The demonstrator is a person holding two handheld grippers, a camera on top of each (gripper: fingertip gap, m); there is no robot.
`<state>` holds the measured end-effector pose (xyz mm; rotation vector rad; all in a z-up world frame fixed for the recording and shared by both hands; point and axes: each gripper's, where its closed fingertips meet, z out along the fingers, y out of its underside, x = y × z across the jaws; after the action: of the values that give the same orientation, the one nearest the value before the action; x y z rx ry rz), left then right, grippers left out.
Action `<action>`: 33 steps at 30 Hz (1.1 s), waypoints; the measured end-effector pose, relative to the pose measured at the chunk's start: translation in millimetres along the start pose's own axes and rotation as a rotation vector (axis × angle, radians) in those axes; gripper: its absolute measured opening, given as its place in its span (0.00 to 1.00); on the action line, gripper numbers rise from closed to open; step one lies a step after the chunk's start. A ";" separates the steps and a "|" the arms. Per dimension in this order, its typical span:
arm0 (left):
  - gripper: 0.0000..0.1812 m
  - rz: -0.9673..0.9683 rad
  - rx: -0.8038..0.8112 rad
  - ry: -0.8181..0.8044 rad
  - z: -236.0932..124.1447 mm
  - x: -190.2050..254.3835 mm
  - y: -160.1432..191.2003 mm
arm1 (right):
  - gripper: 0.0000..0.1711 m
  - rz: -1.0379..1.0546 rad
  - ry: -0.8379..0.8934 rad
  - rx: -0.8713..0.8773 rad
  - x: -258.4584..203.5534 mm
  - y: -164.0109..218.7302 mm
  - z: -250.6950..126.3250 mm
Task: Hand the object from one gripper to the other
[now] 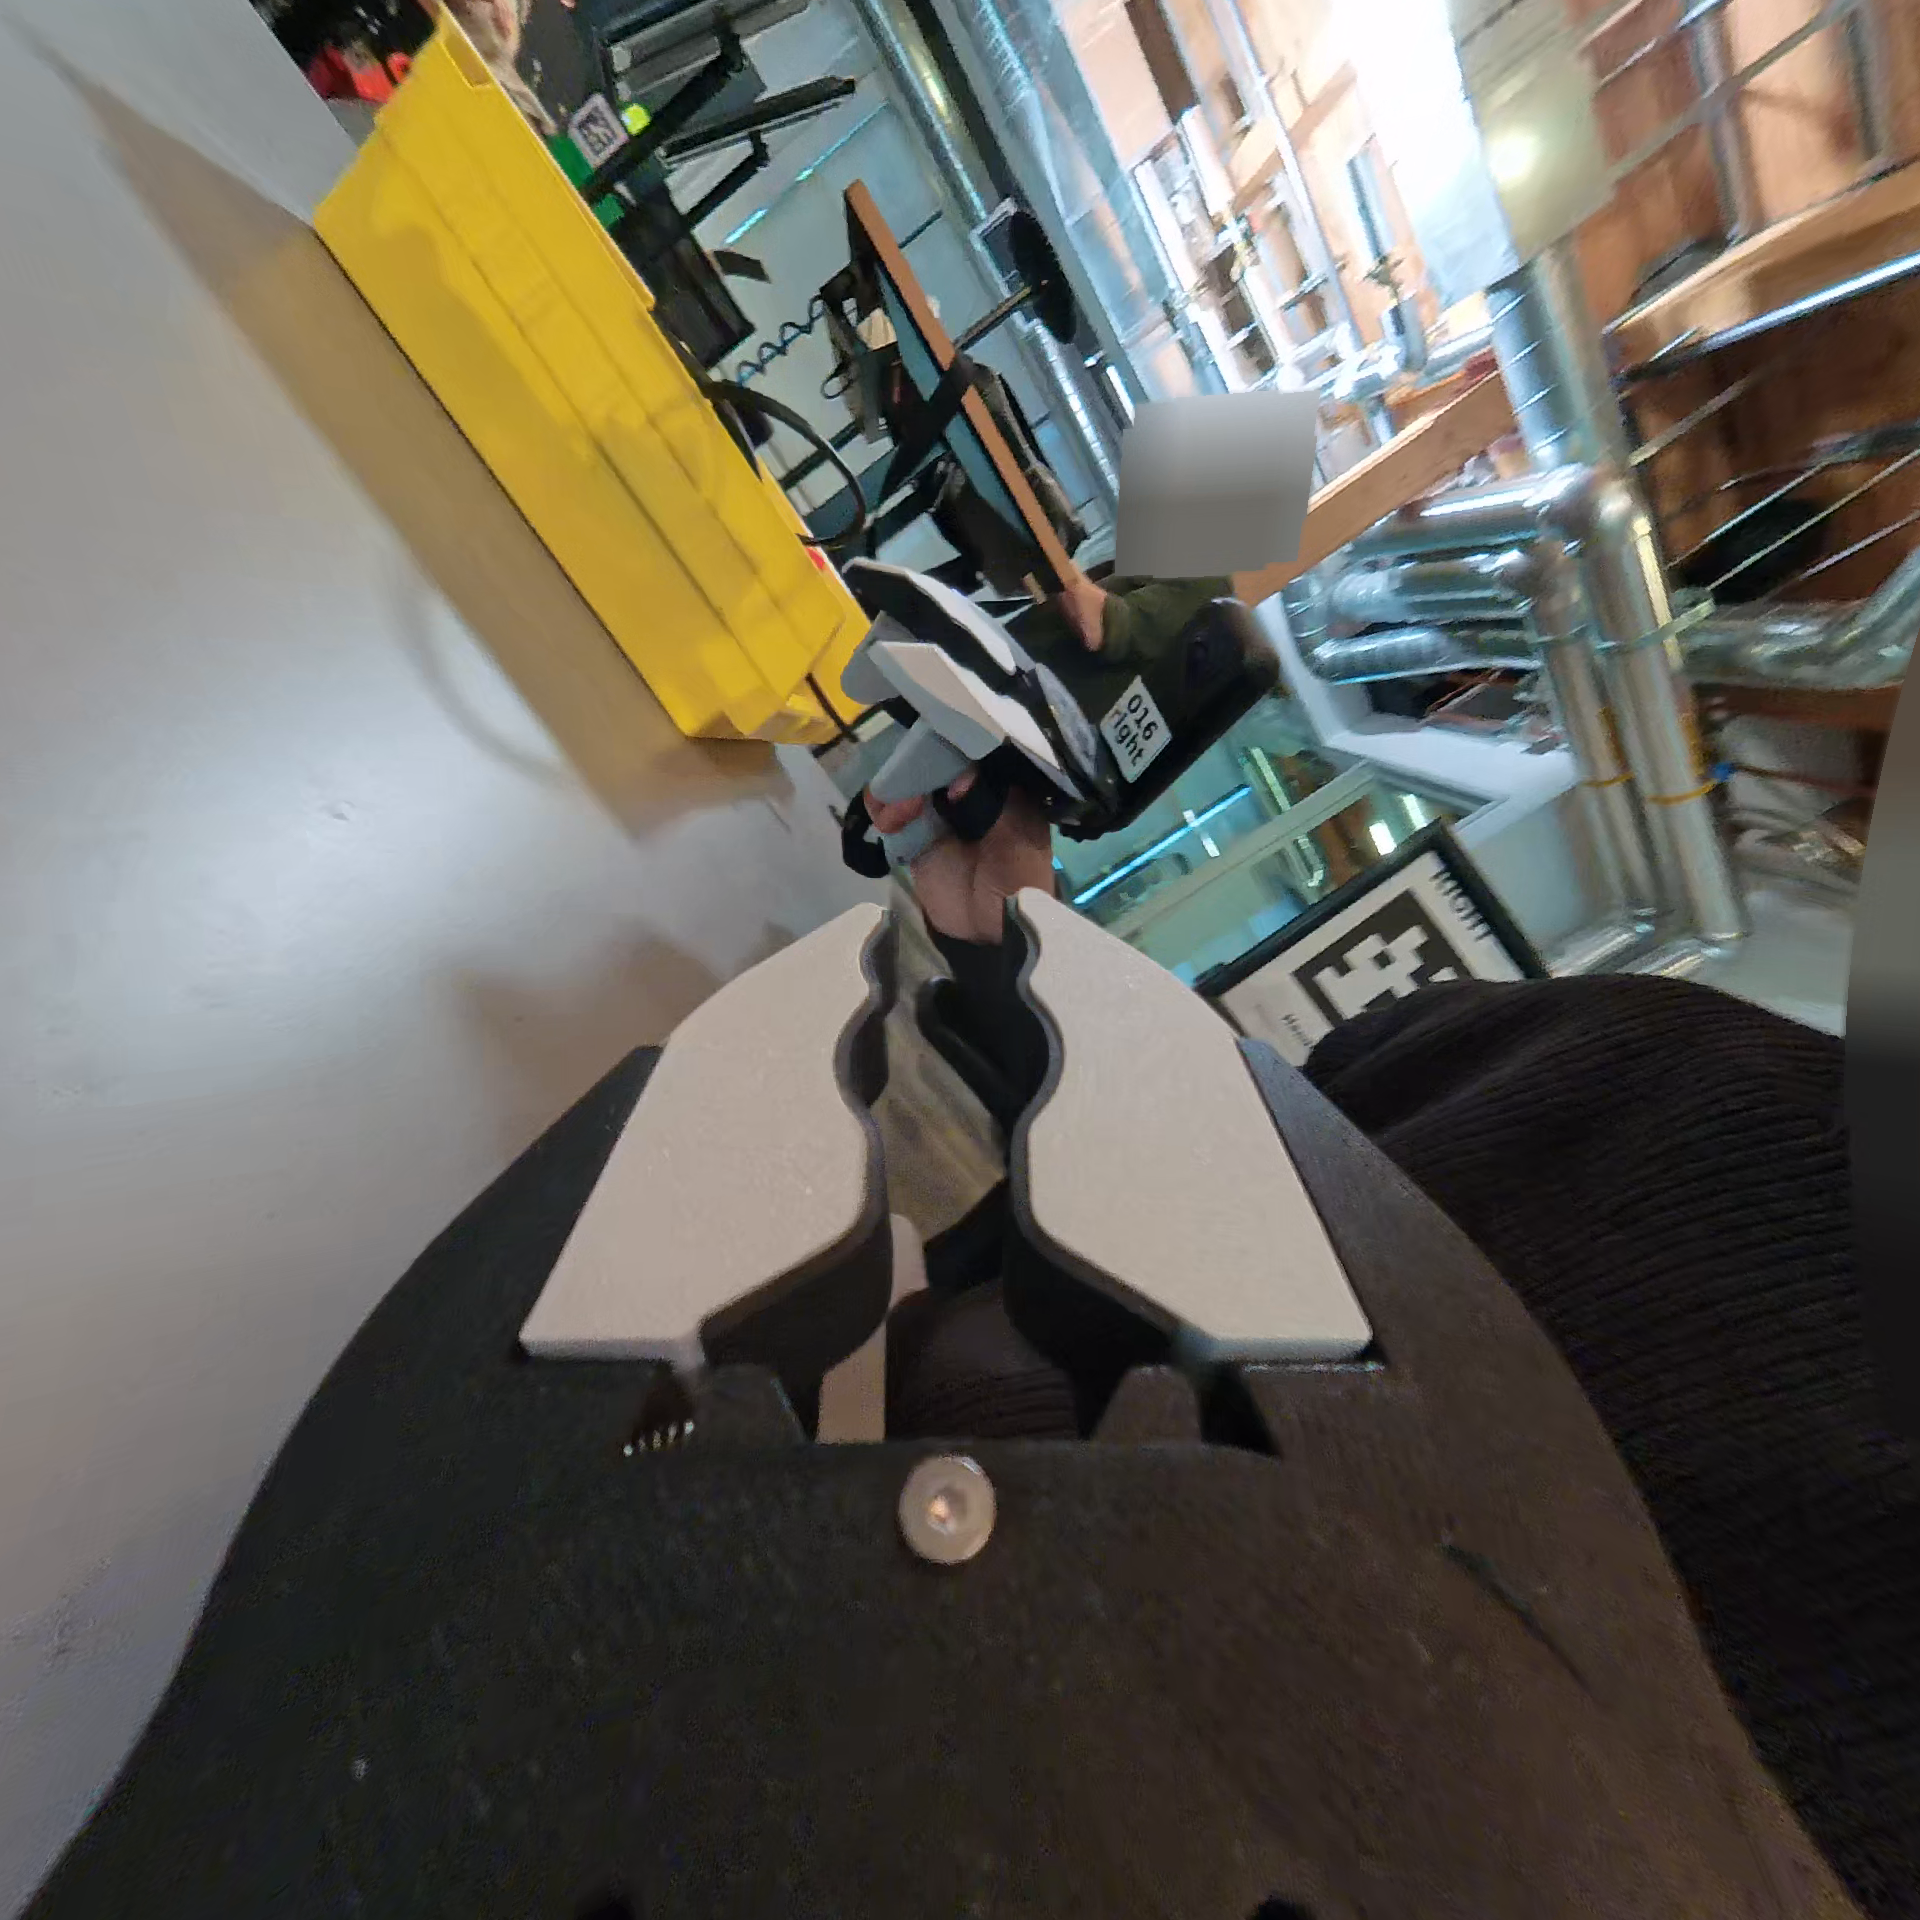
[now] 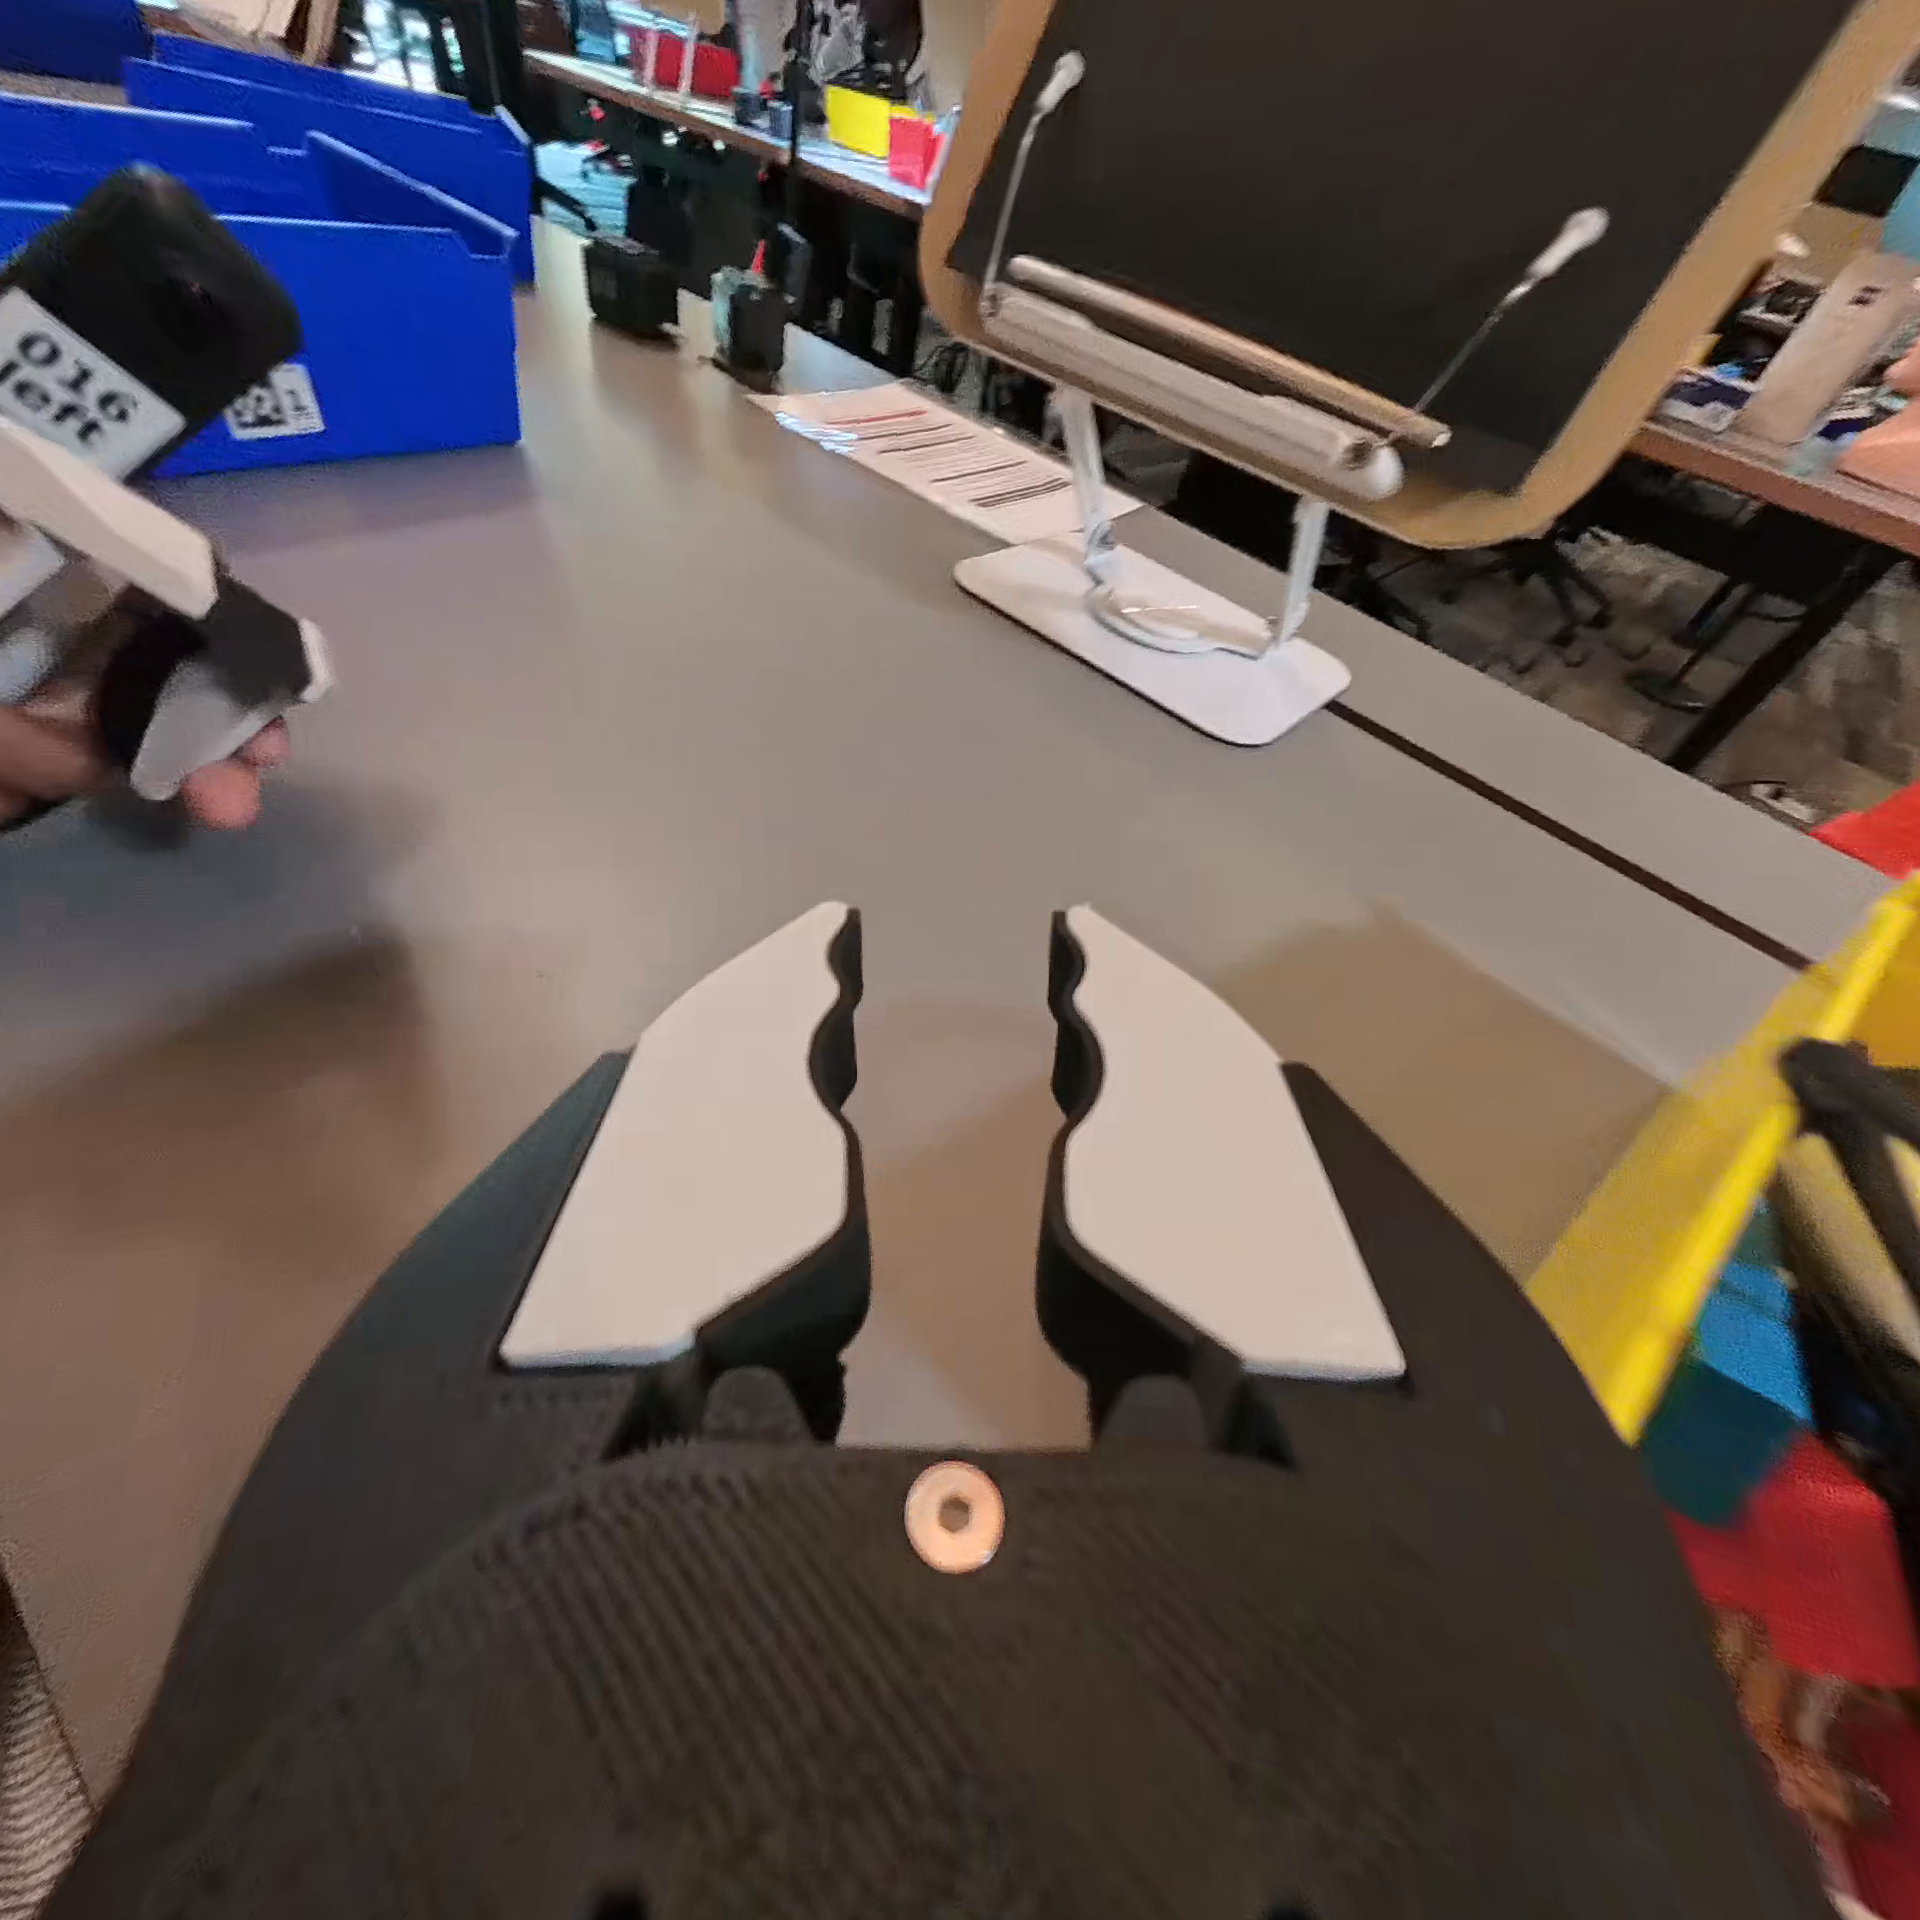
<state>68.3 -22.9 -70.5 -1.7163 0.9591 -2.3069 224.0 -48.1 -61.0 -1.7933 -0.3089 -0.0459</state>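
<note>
Item one, left gripper (image 1: 951,925): jaws parted by a narrow gap, and we see nothing clamped between them; the dark shape showing through the gap reads to us as the sleeve and hand (image 1: 971,862) beyond, not a held thing. Item two, right gripper (image 2: 956,925): jaws parted somewhat wider, with only bare table (image 2: 727,727) between them. Item three, the object: we cannot pick it out with certainty in either view, and neither gripper has hold of it; the likeliest candidates, in our judgement, are the coloured blocks (image 2: 1745,1382) in the yellow bin (image 2: 1704,1195), which lie close to the right of the right jaws and a little behind their tips; their long axis is too blurred to tell. Item four, mutual bearing: from the left jaws the right gripper lies straight ahead and above the tips; from the right jaws the left gripper lies well off to the left and ahead, so the two are not yet aligned. We judge the right gripper nearer the bin, so a pickup must come before any handover.
</note>
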 end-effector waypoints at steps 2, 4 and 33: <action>0.11 0.047 -0.005 -0.043 -0.5 0.0 -1.8 | 0.20 0.002 -0.040 -0.003 -11.3 1.1 7.5; 0.12 0.085 0.005 -0.063 -1.3 5.1 -6.6 | 0.20 -0.004 -0.060 -0.015 -18.7 2.8 12.7; 0.12 0.412 -0.002 -1.469 -456.9 -14.9 -121.0 | 0.18 0.007 -0.218 -0.016 -134.8 -42.1 135.5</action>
<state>-302.0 270.6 -90.7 -2.1721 0.7567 -0.4134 66.2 66.1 -80.7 -1.8184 -0.4586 0.1537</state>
